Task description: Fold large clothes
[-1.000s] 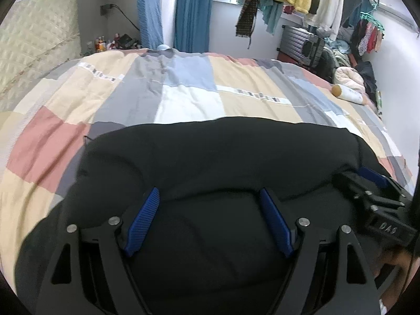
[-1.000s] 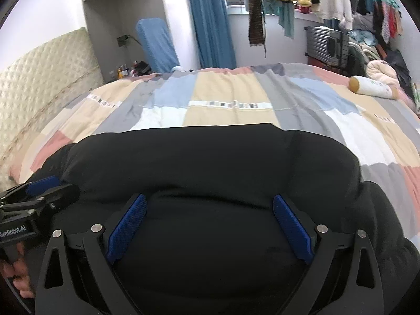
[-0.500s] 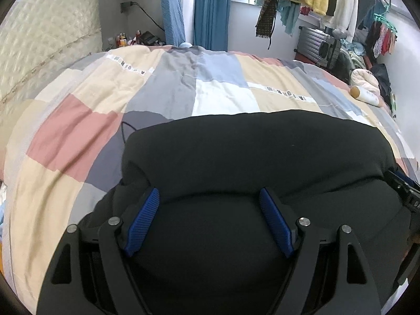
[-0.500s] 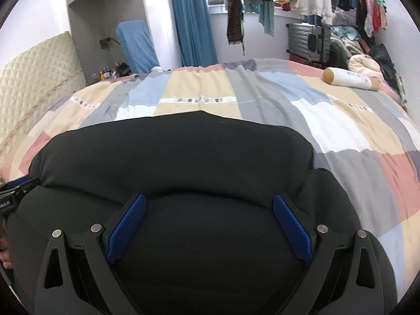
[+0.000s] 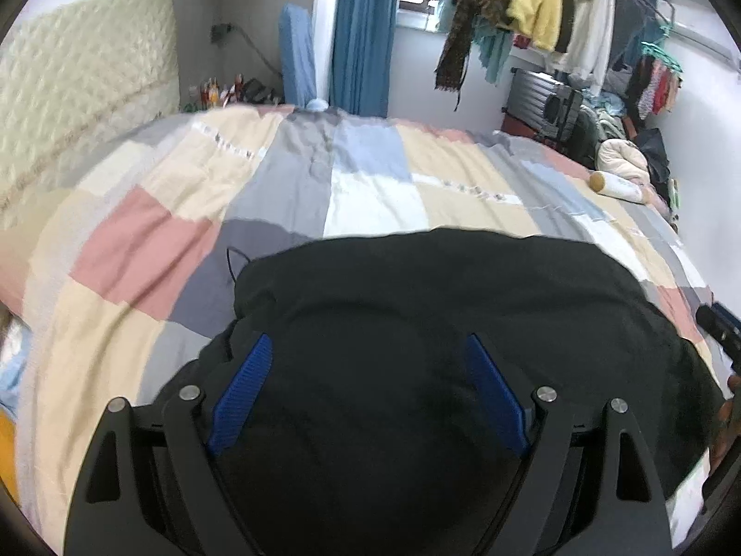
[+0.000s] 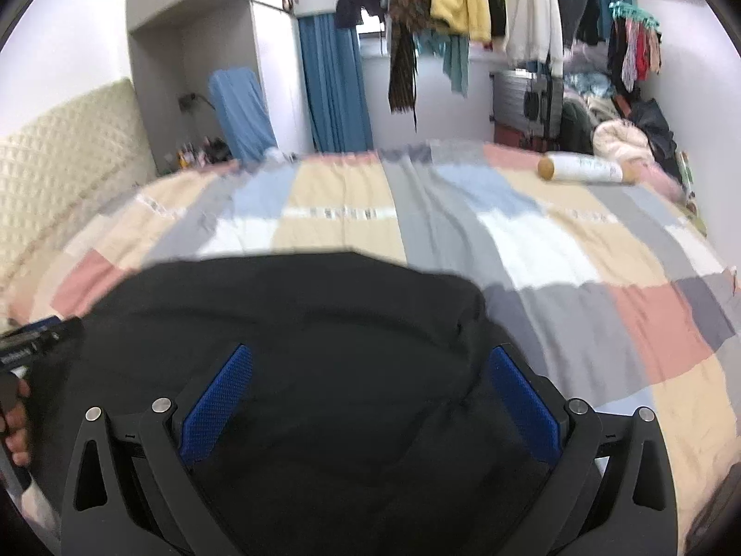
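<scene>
A large black garment (image 5: 440, 315) lies folded over on the patchwork bedspread (image 5: 361, 194), at the near edge of the bed. It also fills the lower part of the right wrist view (image 6: 301, 319). My left gripper (image 5: 366, 361) is open, its blue pads (image 5: 241, 389) spread over the garment's left part. My right gripper (image 6: 370, 370) is open above the garment's right part, its blue pads (image 6: 523, 403) spread wide. Neither holds cloth. The right gripper's tip shows at the left view's right edge (image 5: 718, 324); the left gripper shows at the right view's left edge (image 6: 32, 343).
A white cylinder with a tan cap (image 6: 583, 169) lies at the bed's far right. A quilted headboard (image 5: 69, 139) stands on the left. Hanging clothes (image 5: 546, 0), a grey suitcase (image 5: 542, 102) and a blue curtain (image 5: 361, 41) are beyond the bed.
Both grippers have moved apart sideways and risen, the left leftward and the right rightward. More bedspread shows on each outer side. Both stay open.
</scene>
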The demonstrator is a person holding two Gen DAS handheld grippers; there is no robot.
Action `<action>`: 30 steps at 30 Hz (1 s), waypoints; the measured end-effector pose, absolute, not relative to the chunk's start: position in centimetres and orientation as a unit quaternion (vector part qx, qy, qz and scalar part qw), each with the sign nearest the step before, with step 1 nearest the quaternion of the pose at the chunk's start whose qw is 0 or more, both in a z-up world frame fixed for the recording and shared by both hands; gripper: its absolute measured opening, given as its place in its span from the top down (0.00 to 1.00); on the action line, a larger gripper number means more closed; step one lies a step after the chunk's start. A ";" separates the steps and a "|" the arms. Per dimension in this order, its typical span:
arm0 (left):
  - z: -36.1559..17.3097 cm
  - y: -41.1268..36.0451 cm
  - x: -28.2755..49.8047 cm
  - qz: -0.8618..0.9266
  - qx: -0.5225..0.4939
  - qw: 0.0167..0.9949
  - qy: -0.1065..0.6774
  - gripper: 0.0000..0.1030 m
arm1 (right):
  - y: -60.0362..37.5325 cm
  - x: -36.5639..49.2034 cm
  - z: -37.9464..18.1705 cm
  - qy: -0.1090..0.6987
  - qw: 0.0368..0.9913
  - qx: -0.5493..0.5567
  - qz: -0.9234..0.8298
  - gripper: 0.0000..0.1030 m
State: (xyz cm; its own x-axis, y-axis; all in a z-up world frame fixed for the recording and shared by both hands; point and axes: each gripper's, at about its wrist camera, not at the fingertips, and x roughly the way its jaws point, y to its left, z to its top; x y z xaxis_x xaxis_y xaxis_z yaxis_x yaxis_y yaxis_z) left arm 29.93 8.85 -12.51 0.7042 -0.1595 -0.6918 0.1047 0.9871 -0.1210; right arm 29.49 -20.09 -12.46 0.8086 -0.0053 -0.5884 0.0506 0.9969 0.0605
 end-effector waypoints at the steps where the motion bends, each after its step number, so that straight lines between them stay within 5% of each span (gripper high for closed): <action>1: -11.7 8.7 29.3 -0.073 -0.034 0.924 0.373 0.17 | -19.9 28.9 -11.4 0.302 0.952 0.037 -0.014 0.01; 17: 6.9 8.2 14.9 -0.112 -0.046 0.966 0.229 0.16 | -17.2 15.7 4.9 0.153 0.987 0.040 0.039 0.00; 30: 11.1 6.0 3.4 -0.127 0.008 0.979 0.159 0.15 | -15.0 3.7 9.3 0.065 0.995 0.031 0.072 0.00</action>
